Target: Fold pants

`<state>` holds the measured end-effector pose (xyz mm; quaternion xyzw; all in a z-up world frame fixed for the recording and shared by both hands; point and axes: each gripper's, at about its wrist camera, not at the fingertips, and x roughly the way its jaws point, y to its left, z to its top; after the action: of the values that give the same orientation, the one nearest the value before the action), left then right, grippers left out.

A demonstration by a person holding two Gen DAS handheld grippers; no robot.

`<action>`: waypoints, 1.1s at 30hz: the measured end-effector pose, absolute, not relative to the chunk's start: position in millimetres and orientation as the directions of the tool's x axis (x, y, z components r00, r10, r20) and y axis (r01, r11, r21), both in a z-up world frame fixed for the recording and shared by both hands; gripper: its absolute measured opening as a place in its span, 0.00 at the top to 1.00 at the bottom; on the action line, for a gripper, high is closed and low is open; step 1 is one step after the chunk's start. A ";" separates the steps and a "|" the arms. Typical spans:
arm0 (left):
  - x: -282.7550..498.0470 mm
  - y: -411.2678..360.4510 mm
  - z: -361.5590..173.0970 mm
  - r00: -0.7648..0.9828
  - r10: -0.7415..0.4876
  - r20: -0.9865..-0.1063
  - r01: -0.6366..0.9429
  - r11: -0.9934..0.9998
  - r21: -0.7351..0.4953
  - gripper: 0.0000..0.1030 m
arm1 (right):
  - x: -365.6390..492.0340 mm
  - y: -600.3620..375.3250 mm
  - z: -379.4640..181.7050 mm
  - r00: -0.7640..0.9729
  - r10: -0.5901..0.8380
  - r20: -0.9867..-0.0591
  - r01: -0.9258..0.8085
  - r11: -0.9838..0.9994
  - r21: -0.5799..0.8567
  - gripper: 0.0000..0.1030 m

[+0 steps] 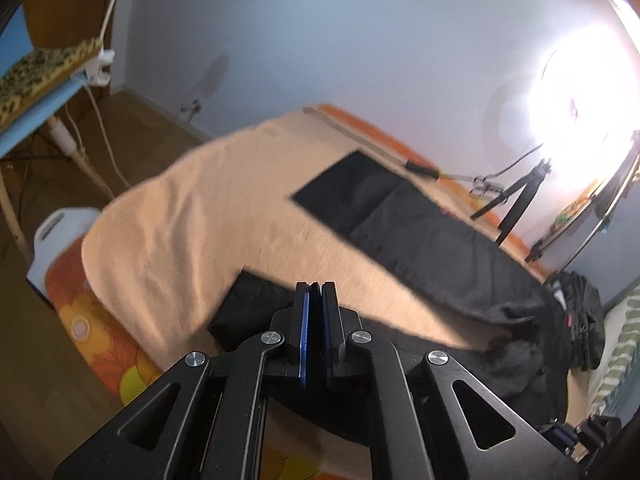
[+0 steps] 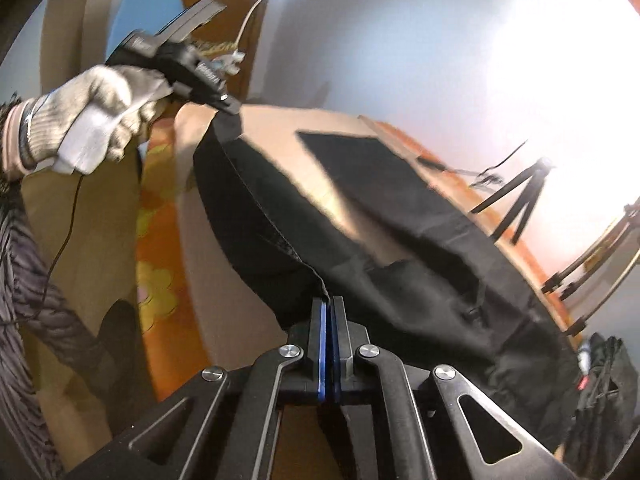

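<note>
Black pants [image 2: 400, 248] lie spread over a bed covered with a peach blanket [image 1: 192, 216]. Both legs run away toward the far edge of the bed; the hems sit well apart, with bare blanket showing between the legs.

Left gripper [image 1: 316, 286]: fingers pressed together, black fabric nipped between the blue pads. From the right wrist view that same gripper [image 2: 230, 110] is raised above the blanket, held by a gloved hand [image 2: 92, 120], and it pinches one corner of the pants' waist edge, which hangs taut below it.

Right gripper [image 2: 329, 300]: fingers also pressed together, pinching the waist edge at another point. The fabric comes up to a peak right at the tips. The waist edge runs as a dark curved band between the two grip points, lifted off the blanket; the rest of the pants drapes down onto the bed.

Around the scene:
- orange floral sheet [image 1: 100, 344] shows under the blanket at the bed's near and left side
- small black tripod [image 1: 520, 196] stands at the far edge of the bed, next to a very bright lamp [image 1: 576, 108] that blows out that corner
- a heap of dark clothing [image 1: 576, 320] sits at the right end of the bed
- blue table [image 1: 36, 120] at far left, with a white lamp arm [image 1: 114, 4] clamped to it
- dark quilted sleeve [image 2: 24, 280] of the person at the left edge of the right wrist view

Both views are somewhat blurred.
</note>
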<state>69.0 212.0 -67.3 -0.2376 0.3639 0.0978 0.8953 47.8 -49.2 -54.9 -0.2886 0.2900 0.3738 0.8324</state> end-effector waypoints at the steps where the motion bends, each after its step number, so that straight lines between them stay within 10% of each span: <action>1: 70.8 211.8 -59.6 0.728 0.009 -0.686 -0.345 0.869 -0.355 0.96 | 51.7 -50.3 -48.4 0.564 0.455 -0.689 -0.783 0.560 -0.271 1.00; 21: 191.9 204.9 16.1 0.806 0.096 -0.584 -0.304 0.914 -0.268 0.96 | 181.7 -23.4 27.7 0.693 0.343 -0.634 -0.688 0.577 -0.440 1.00; 33: 306.4 196.7 -26.4 0.753 0.128 -0.646 -0.329 0.923 -0.200 0.96 | 296.8 3.0 -19.9 0.686 0.233 -0.690 -0.665 0.585 -0.464 1.00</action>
<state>306.4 196.7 -26.4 -0.1525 0.3292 0.1235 0.9236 296.8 3.0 -19.9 -0.3692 0.2929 0.2672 0.8406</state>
